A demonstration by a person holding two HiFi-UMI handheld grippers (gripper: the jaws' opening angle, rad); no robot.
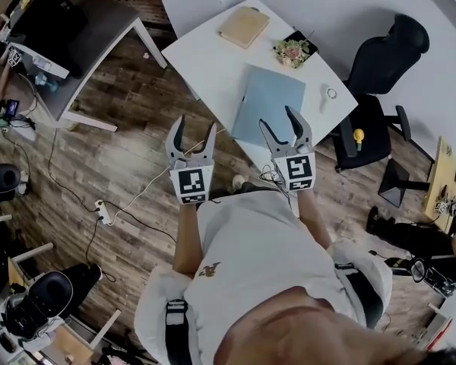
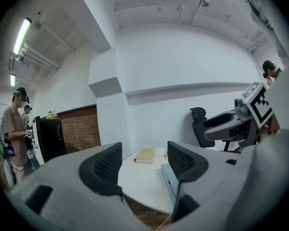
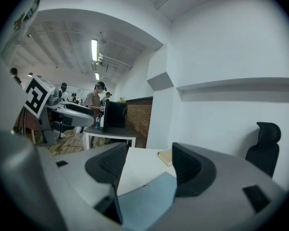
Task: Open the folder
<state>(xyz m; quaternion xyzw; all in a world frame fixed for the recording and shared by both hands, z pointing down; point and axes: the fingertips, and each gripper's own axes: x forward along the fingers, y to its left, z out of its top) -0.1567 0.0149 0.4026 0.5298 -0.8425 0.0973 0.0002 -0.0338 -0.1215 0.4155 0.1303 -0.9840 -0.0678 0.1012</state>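
- On the white desk (image 1: 205,59), a pale blue flat folder (image 1: 267,97) lies closed, close to the desk's front edge.
- Behind it sit a tan closed book (image 1: 243,26) and a small bunch of flowers on a dark tray (image 1: 292,50), both apart from the folder.
- Beside the desk, over the wooden floor (image 1: 114,150), the left hand-held gripper (image 1: 194,124) has its jaws wide apart with nothing between them.
- Above the folder's near edge, the right hand-held gripper (image 1: 278,120) is likewise wide open and empty; it seems not to touch the folder.
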